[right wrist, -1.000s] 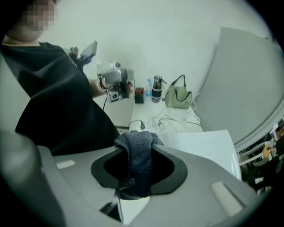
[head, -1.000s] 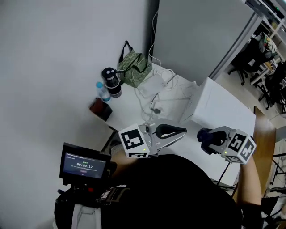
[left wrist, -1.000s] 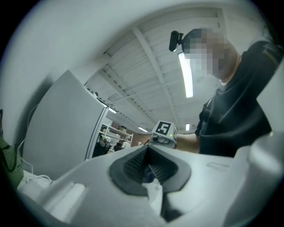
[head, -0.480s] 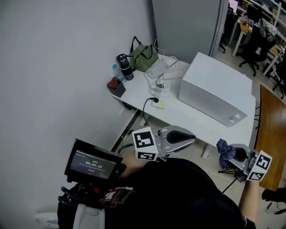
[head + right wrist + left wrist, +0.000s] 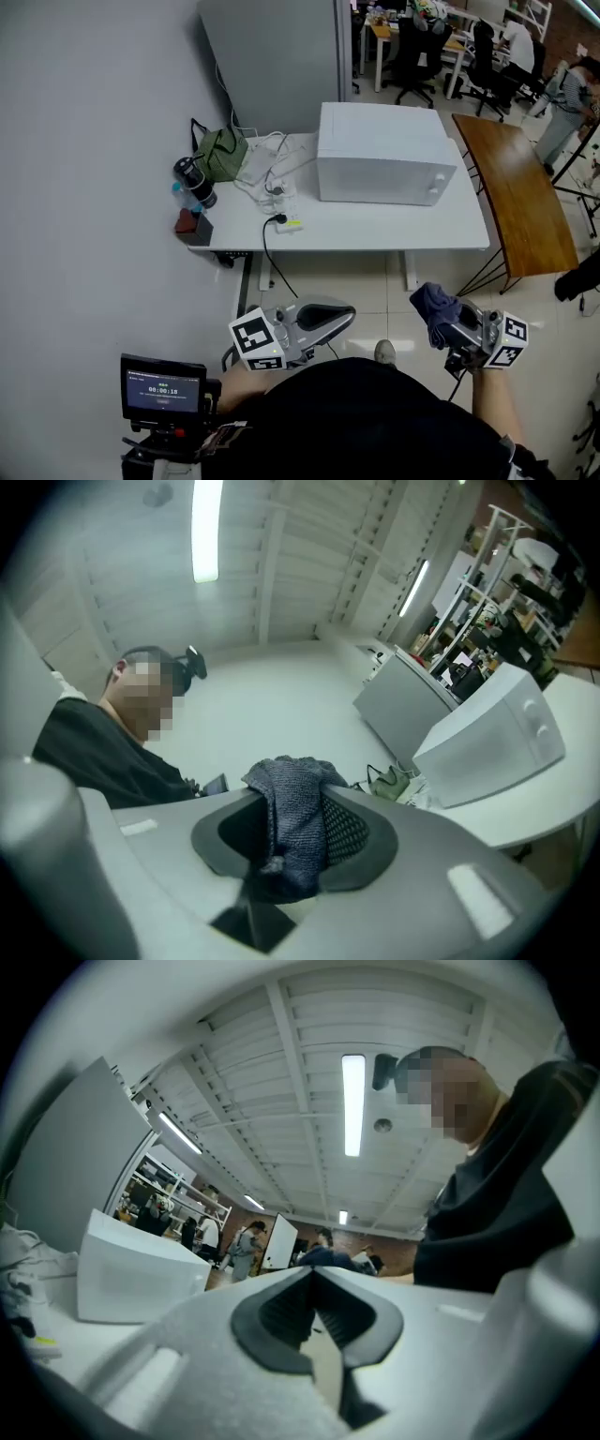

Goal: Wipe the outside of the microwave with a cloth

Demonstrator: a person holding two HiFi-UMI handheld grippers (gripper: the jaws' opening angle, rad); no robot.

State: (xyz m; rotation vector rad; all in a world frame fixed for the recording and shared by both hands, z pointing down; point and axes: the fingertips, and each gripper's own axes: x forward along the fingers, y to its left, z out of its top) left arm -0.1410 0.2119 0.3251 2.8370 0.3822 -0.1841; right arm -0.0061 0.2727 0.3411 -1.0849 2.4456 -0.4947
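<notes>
A white microwave (image 5: 382, 155) stands on a white table (image 5: 375, 230), door side toward me; it also shows as the microwave (image 5: 497, 738) and the microwave (image 5: 136, 1265) in the gripper views. My right gripper (image 5: 439, 314) is held low over the floor, well short of the table, shut on a dark blue-grey cloth (image 5: 433, 302) that bunches out between the jaws as the cloth (image 5: 292, 817). My left gripper (image 5: 330, 317) is also held near my body, its jaws together with nothing between them.
On the table's left end lie a green bag (image 5: 219, 152), a dark bottle (image 5: 192, 181), a red-brown box (image 5: 191, 225) and a power strip with cables (image 5: 277, 192). A wooden table (image 5: 520, 202) stands right of it. Office chairs and people are beyond. A small screen (image 5: 162, 389) sits at my lower left.
The view has swung: the table and microwave now sit farther off and square to me. Both grippers stay near my body, the right one still holding the cloth.
</notes>
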